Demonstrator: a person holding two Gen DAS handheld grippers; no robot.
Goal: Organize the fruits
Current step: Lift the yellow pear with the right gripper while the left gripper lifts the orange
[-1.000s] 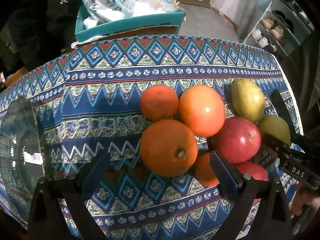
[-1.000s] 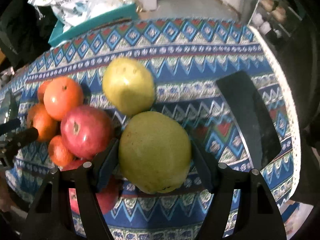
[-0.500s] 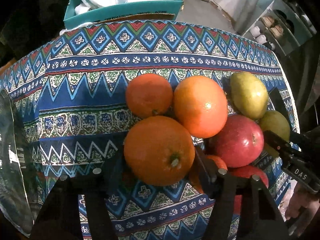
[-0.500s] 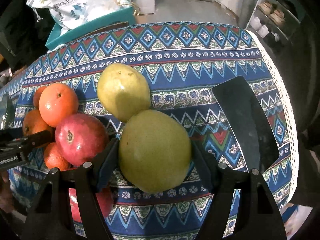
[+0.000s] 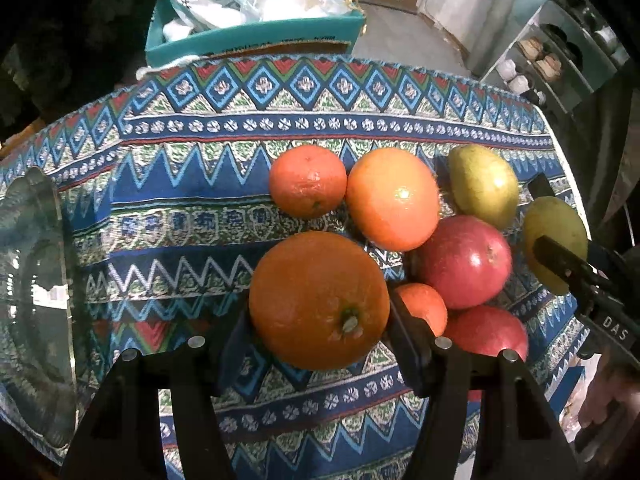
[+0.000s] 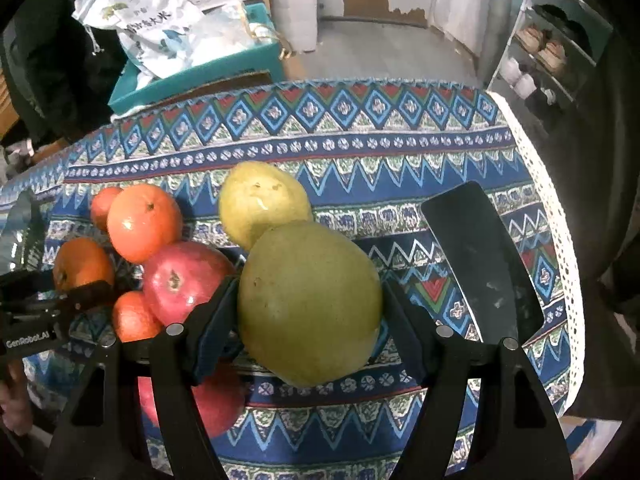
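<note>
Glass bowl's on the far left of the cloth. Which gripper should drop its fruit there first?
Probably left. The left gripper grips the big orange, and the glass bowl sits just to its left. The right gripper, gripping a pear, would cross the fruit pile.

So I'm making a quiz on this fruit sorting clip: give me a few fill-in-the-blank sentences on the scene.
1. The left gripper is shut on an ____.
2. The right gripper is shut on a green ____.
3. The black cleaver lies to the ____ of the fruit pile in the right wrist view.

Missing words: orange; pear; right
</note>
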